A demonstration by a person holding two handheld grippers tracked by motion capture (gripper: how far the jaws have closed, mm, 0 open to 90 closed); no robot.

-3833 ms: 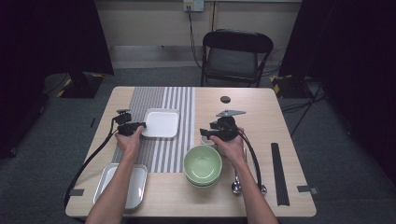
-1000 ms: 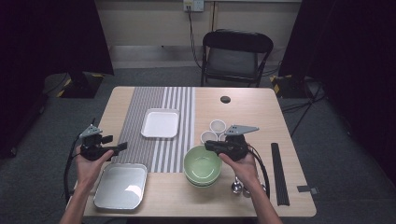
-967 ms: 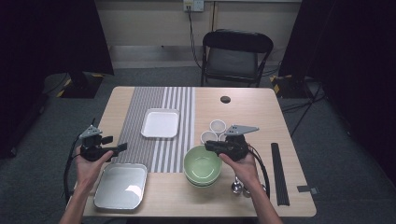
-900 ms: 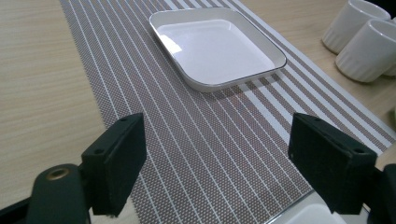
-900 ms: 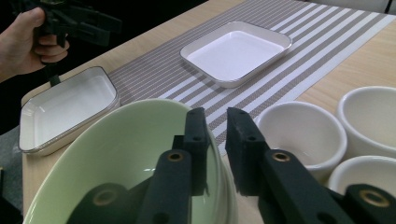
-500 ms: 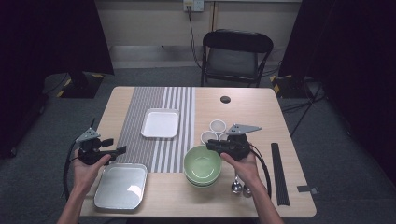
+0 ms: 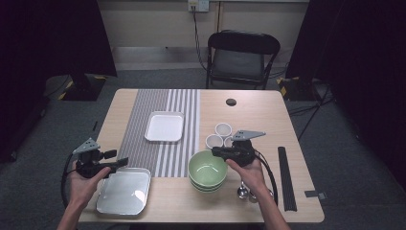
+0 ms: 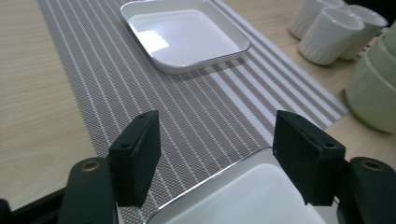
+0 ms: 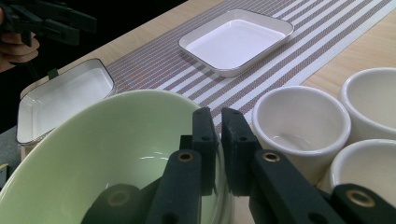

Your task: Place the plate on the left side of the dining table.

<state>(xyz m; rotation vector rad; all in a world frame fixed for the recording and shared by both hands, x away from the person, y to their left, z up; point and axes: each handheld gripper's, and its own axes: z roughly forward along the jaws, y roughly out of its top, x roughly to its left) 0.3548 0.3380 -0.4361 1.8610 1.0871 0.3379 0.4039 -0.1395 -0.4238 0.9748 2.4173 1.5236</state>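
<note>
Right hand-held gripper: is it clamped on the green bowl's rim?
Touching. In the right gripper view the right hand-held gripper has its jaws nearly closed astride the rim of the green bowl, pads pressed on the wall.

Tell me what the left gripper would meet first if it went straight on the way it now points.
Probably the near white tray: its rim corner already lies between the left gripper's open jaws, which have just been closing. If it passes above that, the striped runner comes next; depth is unclear.

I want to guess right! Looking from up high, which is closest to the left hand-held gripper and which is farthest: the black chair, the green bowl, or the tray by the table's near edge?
From the left hand-held gripper:
1. Tray, just beside it.
2. Green bowl, across the striped runner.
3. Black chair, behind the table.
</note>
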